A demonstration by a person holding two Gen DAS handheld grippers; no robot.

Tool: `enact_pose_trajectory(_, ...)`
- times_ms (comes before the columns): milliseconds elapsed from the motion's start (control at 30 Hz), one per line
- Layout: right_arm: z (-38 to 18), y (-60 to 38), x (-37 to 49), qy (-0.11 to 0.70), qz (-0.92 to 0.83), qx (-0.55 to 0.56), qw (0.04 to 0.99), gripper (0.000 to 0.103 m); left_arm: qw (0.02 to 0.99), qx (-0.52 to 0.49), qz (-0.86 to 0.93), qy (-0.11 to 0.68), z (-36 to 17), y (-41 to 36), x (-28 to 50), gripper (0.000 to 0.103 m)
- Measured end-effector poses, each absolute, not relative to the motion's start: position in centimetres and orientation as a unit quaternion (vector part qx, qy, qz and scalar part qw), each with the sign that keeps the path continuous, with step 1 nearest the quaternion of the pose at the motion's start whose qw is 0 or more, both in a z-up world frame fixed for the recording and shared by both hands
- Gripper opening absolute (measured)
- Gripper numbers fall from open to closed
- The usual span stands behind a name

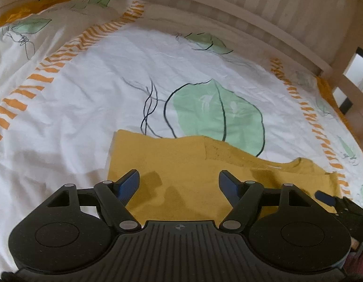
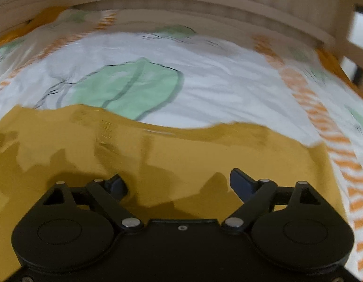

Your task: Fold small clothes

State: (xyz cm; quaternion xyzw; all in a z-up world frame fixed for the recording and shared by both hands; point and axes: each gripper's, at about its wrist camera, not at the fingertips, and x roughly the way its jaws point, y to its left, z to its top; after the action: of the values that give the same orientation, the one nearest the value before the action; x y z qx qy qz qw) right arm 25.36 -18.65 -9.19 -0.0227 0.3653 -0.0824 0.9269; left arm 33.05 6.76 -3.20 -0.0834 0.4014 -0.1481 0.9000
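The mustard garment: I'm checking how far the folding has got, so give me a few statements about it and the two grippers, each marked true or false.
1. The mustard garment lies on a bed cover printed with green leaves. True.
2. The left gripper is clamped on a fold of cloth. False: its jaws stand apart with nothing pinched between them.
3. The right gripper is above the garment with its jaws apart. True.
4. The garment is blue with white stripes. False: it is plain mustard yellow.
5. A wooden bed frame runs behind the cover. True.
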Motion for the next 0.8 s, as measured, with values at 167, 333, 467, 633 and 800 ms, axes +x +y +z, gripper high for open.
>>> enact_pose_trajectory(167,-8.2,-21.2,24.4,0.363,-0.063,0.032,0.929,0.084,0.898,-0.089,-0.150,0.403,-3.2,6.7,33.1,0.073)
enact_pose_trajectory(333,-8.1,-23.4,25.5,0.369,-0.029,0.118,0.922,0.084,0.898,-0.094,-0.149,0.404,-3.3,6.9,33.3,0.073)
enact_pose_trajectory(467,-8.8,-24.1,26.2,0.378,-0.007,0.154,0.913,0.077,0.898,-0.098,-0.148,0.403,-3.2,7.2,33.4,0.073)
enact_pose_trajectory(633,-9.2,-23.6,26.5,0.378,0.028,0.164,0.911,0.062,0.897,-0.102,-0.144,0.405,-3.2,7.6,33.5,0.073)
enact_pose_trajectory(800,-9.3,-23.5,27.2,0.387,0.074,0.197,0.898,0.016,0.898,-0.113,-0.128,0.405,-3.3,8.7,34.0,0.074)
